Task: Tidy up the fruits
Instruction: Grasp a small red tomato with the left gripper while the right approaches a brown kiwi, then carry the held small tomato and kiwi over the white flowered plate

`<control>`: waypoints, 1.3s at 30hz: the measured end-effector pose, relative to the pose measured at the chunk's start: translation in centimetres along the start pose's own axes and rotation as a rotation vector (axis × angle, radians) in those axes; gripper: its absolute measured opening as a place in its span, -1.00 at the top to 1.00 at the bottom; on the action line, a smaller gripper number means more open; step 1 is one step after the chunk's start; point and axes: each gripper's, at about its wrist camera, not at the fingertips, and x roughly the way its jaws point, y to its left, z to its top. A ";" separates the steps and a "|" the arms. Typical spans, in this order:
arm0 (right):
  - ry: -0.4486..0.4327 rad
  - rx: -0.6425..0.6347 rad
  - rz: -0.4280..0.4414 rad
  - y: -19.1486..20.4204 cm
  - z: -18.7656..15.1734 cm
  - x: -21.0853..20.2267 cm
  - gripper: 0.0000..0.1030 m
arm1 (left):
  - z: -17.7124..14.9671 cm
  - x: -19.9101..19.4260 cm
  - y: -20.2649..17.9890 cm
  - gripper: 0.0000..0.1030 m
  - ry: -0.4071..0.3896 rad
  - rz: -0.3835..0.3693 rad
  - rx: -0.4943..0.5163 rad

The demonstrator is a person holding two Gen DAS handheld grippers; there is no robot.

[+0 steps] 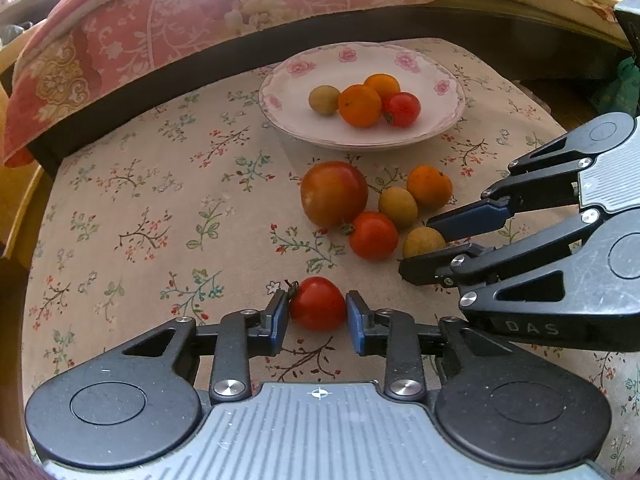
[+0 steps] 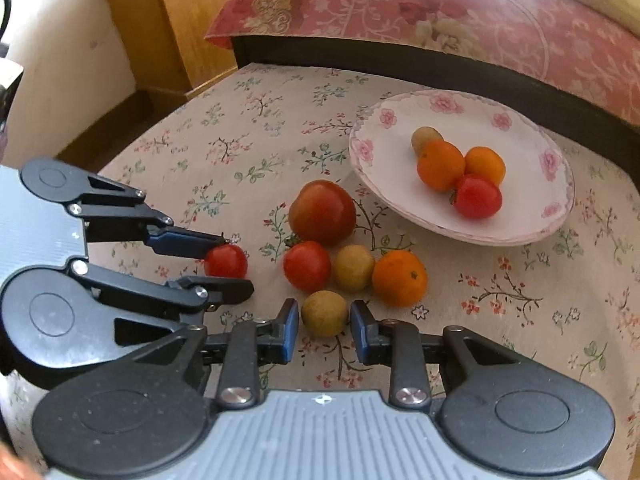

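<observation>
My left gripper [image 1: 317,310] is open around a small red tomato [image 1: 318,303] on the tablecloth, its pads just beside it; it also shows in the right wrist view [image 2: 230,259]. My right gripper [image 2: 325,318] is open around a small yellow-green fruit [image 2: 324,313], also seen in the left wrist view [image 1: 423,242]. A flowered white plate [image 1: 296,120] holds two orange fruits, a red tomato and a green fruit. Loose on the cloth lie a large tomato [image 1: 334,194], a small tomato [image 1: 373,235], a green fruit [image 1: 398,207] and an orange fruit [image 1: 429,186].
The table has a floral cloth [image 1: 160,220]. A dark bed frame [image 1: 160,92] with a pink patterned quilt [image 1: 200,12] runs along the far edge. Wooden furniture [image 2: 180,20] stands at the far left in the right wrist view.
</observation>
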 end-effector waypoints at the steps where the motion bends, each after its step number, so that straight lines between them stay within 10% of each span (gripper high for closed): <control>1: 0.004 -0.001 -0.002 0.0 0.0 0.0 0.41 | -0.1 -0.1 0.1 0.26 0.002 -0.001 -0.007; 39: -0.157 0.181 -0.109 -6.8 4.2 -4.0 0.44 | 9.2 0.5 -1.7 0.28 -0.104 0.019 -0.011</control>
